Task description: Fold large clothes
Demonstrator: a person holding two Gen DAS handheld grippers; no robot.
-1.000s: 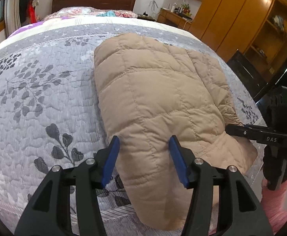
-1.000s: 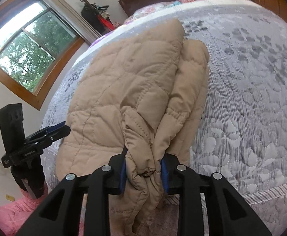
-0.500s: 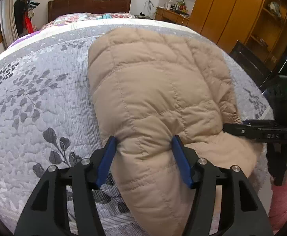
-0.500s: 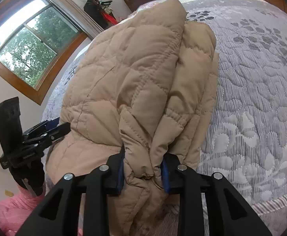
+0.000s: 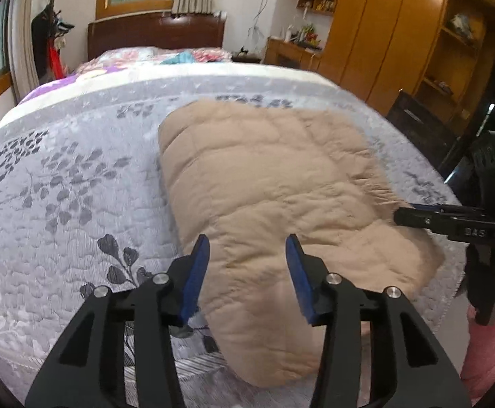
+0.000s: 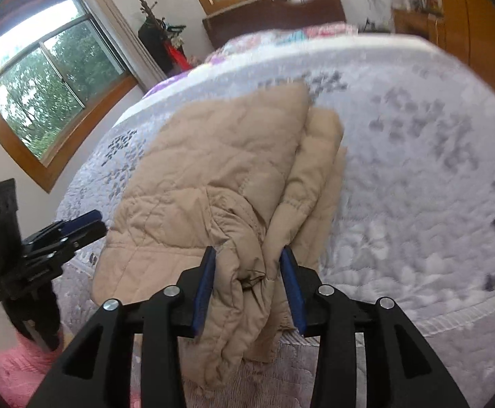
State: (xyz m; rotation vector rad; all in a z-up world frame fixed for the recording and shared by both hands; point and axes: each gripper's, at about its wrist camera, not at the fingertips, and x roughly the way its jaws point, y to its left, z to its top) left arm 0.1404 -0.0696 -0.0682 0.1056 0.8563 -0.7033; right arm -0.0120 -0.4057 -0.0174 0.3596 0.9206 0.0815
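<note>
Left gripper [image 5: 247, 265] first: jaws a moderate way apart, just closing in a little, blue pads [image 5: 198, 272] straddling a puffed ridge of the tan quilted jacket [image 5: 264, 183] — whether they actually press it I cannot tell, the fabric hides the contact. Right gripper [image 6: 249, 282] now: jaws just easing wider, a bunched sleeve cuff sitting between them with a sliver of gap on each side, so nothing pinched. Both tools tip steeply down at the near edge of the bed [image 5: 60, 187]. The jacket's near end drapes over that edge and is cut off below the black fingers. A pink sleeve [image 5: 485, 350] shows only at the frame's rim. The right view is smeared with blur, so the bedspread's pattern barely reads. Jacket is soft, padded, stitched in squares, folded into a long slab; bedspread is grey, quilted, leaf-printed
</note>
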